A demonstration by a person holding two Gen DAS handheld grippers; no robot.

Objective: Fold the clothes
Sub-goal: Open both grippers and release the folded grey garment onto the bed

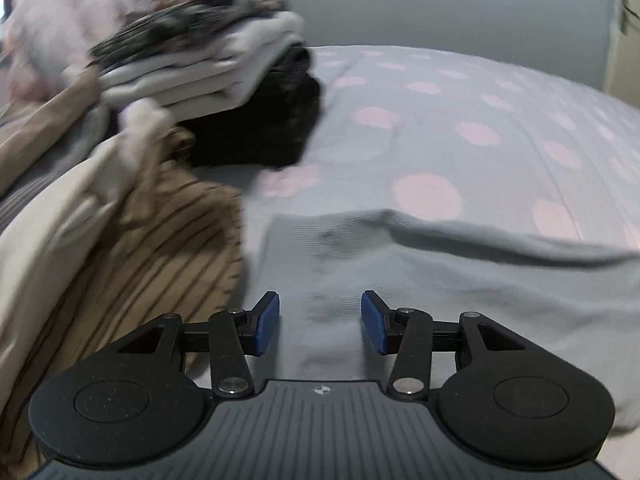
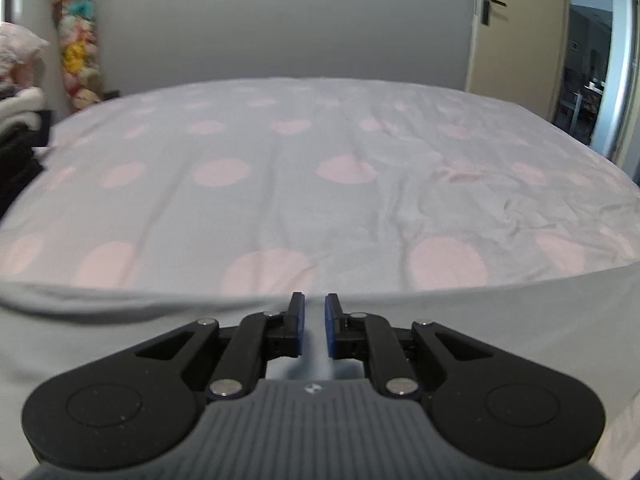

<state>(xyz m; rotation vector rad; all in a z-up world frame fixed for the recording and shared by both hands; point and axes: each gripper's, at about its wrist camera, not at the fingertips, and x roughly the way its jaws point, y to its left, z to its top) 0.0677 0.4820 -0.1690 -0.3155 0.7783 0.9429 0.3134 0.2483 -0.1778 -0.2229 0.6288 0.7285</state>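
Grey garment (image 1: 460, 280): lying flat on the near part of the bed, under both grippers; plain pale grey with a fine ribbed look, and showing again in the right wrist view (image 2: 120, 340).
Garment far edge: running left to right as a soft raised fold with a slight ripple, sitting just beyond the fingertips in both views.
Garment left edge: lying just beside the striped cloth, with a thin strip of sheet showing between them farther back.
Left gripper (image 1: 320, 322): hovering over the garment's left part with its blue pads standing wide apart and nothing between them.
Right gripper (image 2: 313, 326): sitting low over the garment with its pads drawn nearly together, a narrow gap showing; whether cloth is pinched there I cannot tell.
Bedsheet (image 2: 320, 168): grey with pink dots, spreading far and right beyond the garment, wrinkling toward the right.
Striped tan cloth (image 1: 168, 248): heaping loosely at near left.
Folded stack (image 1: 208, 72): sitting farther left, pale pieces leaning over a black garment (image 1: 276, 128), blurred.
Door (image 2: 520, 32): standing open at far right, past the bed's far corner.
Soft toys (image 2: 78, 48): hanging in the far left corner.
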